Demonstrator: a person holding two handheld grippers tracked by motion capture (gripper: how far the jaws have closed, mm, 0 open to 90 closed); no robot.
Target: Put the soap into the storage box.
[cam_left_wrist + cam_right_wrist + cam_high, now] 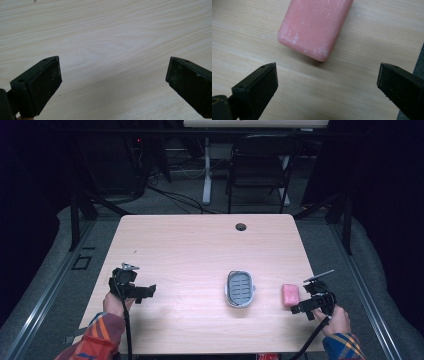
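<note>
Pale wood table [200,250] in a dark room, perhaps a chair [260,165] behind; both grippers' jaws spread.

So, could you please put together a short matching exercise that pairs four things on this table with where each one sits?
Things:
1. pink soap bar
2. grey soap dish
3. left gripper
4. round cable hole

Places:
A. near the table's far edge, around its middle
B. near the table's left edge, jaws open over bare wood
C. just left of the right gripper, on the table
D. between the soap bar and the table's middle

Pairs: 1-C, 2-D, 3-B, 4-A
</note>
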